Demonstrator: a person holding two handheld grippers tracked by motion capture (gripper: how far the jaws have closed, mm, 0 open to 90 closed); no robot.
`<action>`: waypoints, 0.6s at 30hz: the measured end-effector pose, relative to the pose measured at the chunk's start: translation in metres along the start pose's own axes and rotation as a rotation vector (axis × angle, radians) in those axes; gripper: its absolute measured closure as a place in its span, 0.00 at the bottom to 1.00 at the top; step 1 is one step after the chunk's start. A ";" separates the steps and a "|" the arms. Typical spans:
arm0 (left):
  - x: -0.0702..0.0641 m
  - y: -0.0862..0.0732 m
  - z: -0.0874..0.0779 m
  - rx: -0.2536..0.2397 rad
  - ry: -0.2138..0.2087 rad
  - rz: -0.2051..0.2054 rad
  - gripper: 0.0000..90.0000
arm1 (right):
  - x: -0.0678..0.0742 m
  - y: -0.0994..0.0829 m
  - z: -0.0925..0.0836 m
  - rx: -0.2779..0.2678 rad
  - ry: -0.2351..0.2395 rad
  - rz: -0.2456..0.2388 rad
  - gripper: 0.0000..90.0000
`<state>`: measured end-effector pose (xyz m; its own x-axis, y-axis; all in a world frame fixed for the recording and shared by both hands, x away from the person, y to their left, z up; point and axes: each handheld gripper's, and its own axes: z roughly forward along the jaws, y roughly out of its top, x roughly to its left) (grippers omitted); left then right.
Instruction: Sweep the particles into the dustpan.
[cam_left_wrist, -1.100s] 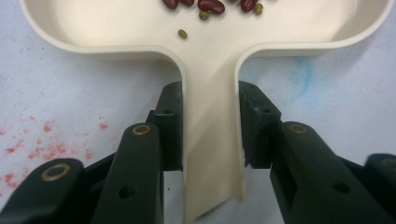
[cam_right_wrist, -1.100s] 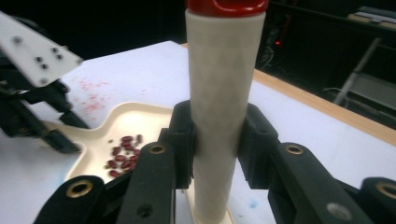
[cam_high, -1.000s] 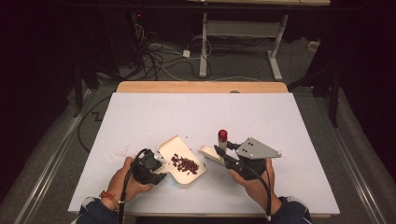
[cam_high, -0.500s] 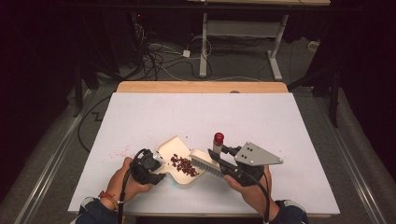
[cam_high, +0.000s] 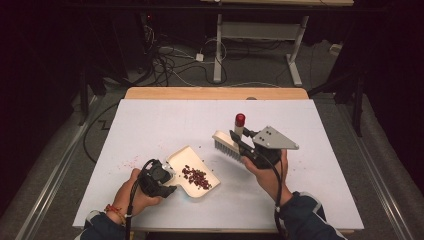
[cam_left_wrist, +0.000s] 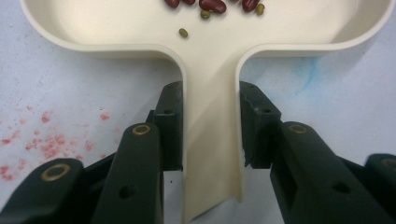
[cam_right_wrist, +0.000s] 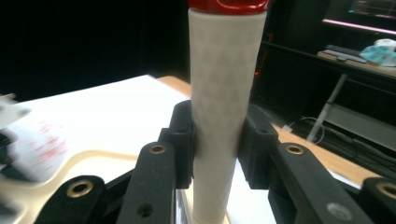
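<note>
High view: left gripper (cam_high: 167, 179) clamps the handle of a cream dustpan (cam_high: 195, 165) of beans (cam_high: 196, 177) on the table (cam_high: 150, 125), right gripper (cam_high: 243, 146) clamps a brush (cam_high: 227, 145) raised just beside it; tilting the pan would likely spill beans.

You are working in a lab or recording studio rather than a home: black drapes (cam_high: 45, 75) wall in the space, and your counter (cam_high: 165, 120) is a plain white sheet over a wooden board. Behind it, loose cables (cam_high: 170, 60) run across grey carpet under a bare metal desk frame (cam_high: 255, 45). From the right tongs' view, a lit monitor (cam_right_wrist: 369, 11) sits on a desk in the dark.
</note>
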<state>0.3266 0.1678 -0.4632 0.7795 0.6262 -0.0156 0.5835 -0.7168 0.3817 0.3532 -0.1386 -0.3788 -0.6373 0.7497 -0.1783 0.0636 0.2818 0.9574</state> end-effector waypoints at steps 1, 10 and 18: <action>0.000 0.000 0.000 0.000 -0.002 -0.001 0.71 | -0.002 0.001 0.007 -0.001 0.000 -0.005 0.78; 0.003 -0.002 0.000 -0.003 -0.012 -0.005 0.71 | -0.001 -0.003 0.068 0.026 0.052 -0.031 0.78; 0.003 -0.002 0.000 -0.003 -0.015 -0.008 0.71 | 0.022 -0.002 0.059 0.048 0.200 -0.118 0.78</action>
<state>0.3276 0.1716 -0.4638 0.7780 0.6274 -0.0323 0.5892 -0.7108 0.3841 0.3842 -0.0876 -0.3984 -0.7816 0.5779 -0.2348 0.0134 0.3919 0.9199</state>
